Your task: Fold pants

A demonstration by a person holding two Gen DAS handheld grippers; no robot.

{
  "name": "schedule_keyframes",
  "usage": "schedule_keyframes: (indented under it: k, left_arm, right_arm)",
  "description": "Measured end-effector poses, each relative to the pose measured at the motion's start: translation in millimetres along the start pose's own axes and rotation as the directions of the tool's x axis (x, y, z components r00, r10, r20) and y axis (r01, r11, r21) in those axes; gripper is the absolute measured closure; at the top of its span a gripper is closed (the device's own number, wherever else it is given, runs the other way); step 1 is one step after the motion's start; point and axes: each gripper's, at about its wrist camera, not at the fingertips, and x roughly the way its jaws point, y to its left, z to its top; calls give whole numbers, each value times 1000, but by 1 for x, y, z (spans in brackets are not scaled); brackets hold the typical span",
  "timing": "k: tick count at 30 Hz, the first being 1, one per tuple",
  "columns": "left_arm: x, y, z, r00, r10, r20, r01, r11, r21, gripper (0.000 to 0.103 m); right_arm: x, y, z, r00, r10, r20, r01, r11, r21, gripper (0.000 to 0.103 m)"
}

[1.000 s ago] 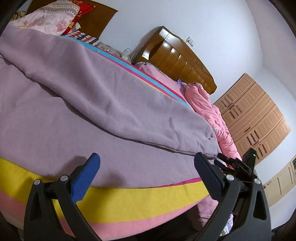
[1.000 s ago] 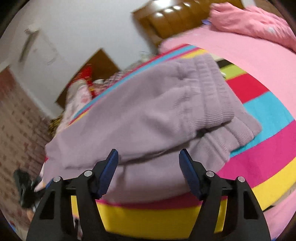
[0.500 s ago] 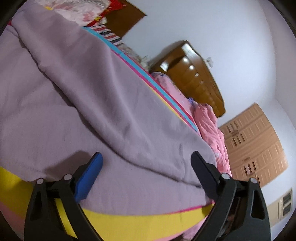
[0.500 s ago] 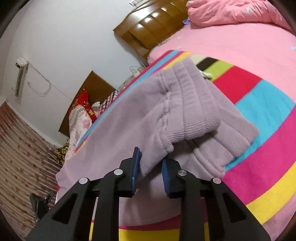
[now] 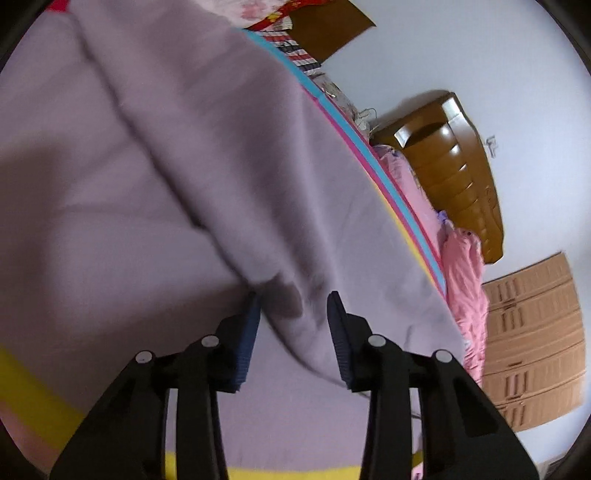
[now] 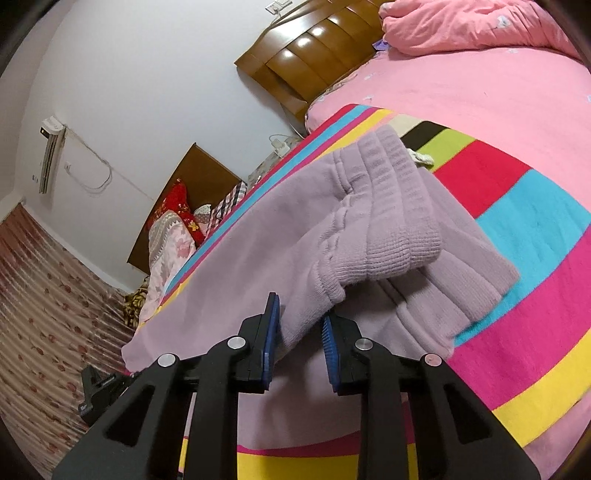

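Mauve sweatpants (image 5: 155,206) lie spread on a striped blanket on the bed. In the left wrist view my left gripper (image 5: 293,306) has its blue pads closed on a fold of the upper pant leg near its edge. In the right wrist view the ribbed waistband (image 6: 395,221) of the pants (image 6: 258,266) is lifted and bunched. My right gripper (image 6: 301,314) is shut on the pants' top layer just below the waistband.
The striped blanket (image 6: 517,229) covers the bed's near part; pink sheet (image 6: 461,88) and a pink quilt (image 6: 461,26) lie beyond. Wooden headboard (image 5: 454,173), wardrobe (image 5: 535,339) and pillows (image 6: 173,229) ring the bed. Another gripper tool (image 6: 98,387) lies on the floor.
Both grippers went from wide open to closed on the pants, the right first, then the left. The waistband has lifted and bunched. The left gripper moved in closer over the leg.
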Motion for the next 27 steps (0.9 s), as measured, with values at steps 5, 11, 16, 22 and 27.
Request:
schedule_keyframes:
  k: [5,11,16,22,27]
  left_arm:
    - [-12,-3,4,994,78,81,-79,997,18,19]
    - [1,-4,17,993,44,106,-48,998,38,27]
    - [5,5,17,995,40,92,-41,999,15,88]
    - [-28,0,13,983,-88,162,82,996,41,99]
    - [-88,-32,26,936,-262,233,230,960,159,100]
  right_arm:
    - [3,-3,-1,1000,-5,-4,5,1000,9,78]
    - [2,-6,-2,1000,3,-5,-3,1000,9,78]
    - [2,-8,-2,1000,4,-11,-4,1000,9,78]
    - [2,0,3,1000,-19,-13,18,999,-36,81]
    - [-20,38,41,998,61,33,-57,992,-114,83]
